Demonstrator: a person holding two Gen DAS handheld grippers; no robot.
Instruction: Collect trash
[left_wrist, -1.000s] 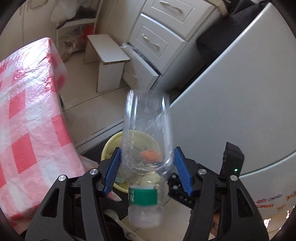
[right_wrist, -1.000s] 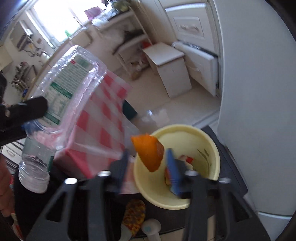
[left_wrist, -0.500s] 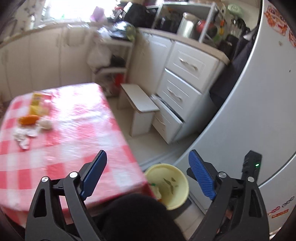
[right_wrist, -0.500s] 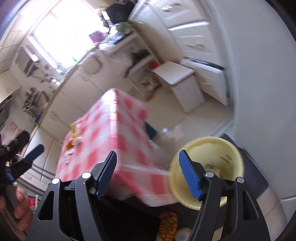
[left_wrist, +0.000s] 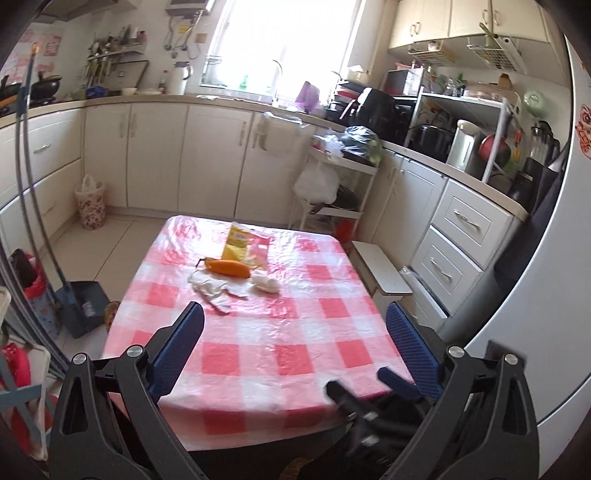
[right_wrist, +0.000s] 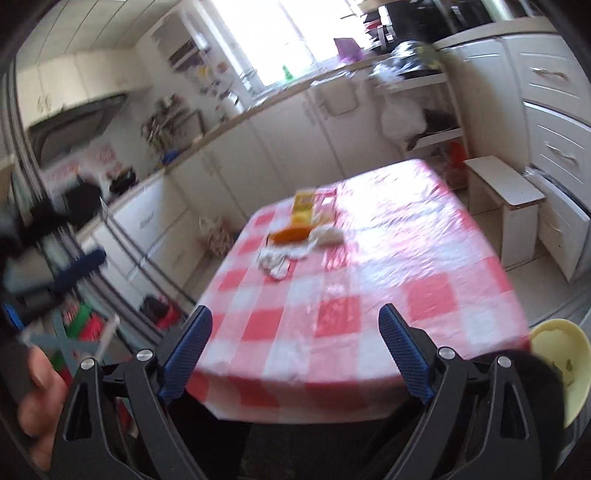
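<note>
1. My left gripper (left_wrist: 295, 347): jaws opening, already spread wide, nothing between the pads. It points down across the near end of the table.
2. My right gripper (right_wrist: 295, 347): jaws opening too, wide and empty. Its picture is smeared, so fine detail is uncertain.
3. Table (left_wrist: 303, 332), red-and-white checked cloth: the near half is bare under both grippers; all the trash lies at the far end, ahead of the jaws and a little left of centre.
4. Crumpled white tissue (left_wrist: 212, 290): the nearest piece, sprawled towards my left gripper.
5. Orange peel (left_wrist: 229, 267): just behind the tissue, touching it, long axis running across the table, left to right.
6. Small white wad (left_wrist: 265, 283): just right of the peel.
7. Yellow wrapper (left_wrist: 240, 245): farthest back, lying flat, lengthwise away from me.
8. I judge my left gripper the nearer one to the pile.
9. Yellow bin (right_wrist: 554, 369): at the table's near right corner, low beside my right gripper; some scraps show inside, too blurred to name.
</note>
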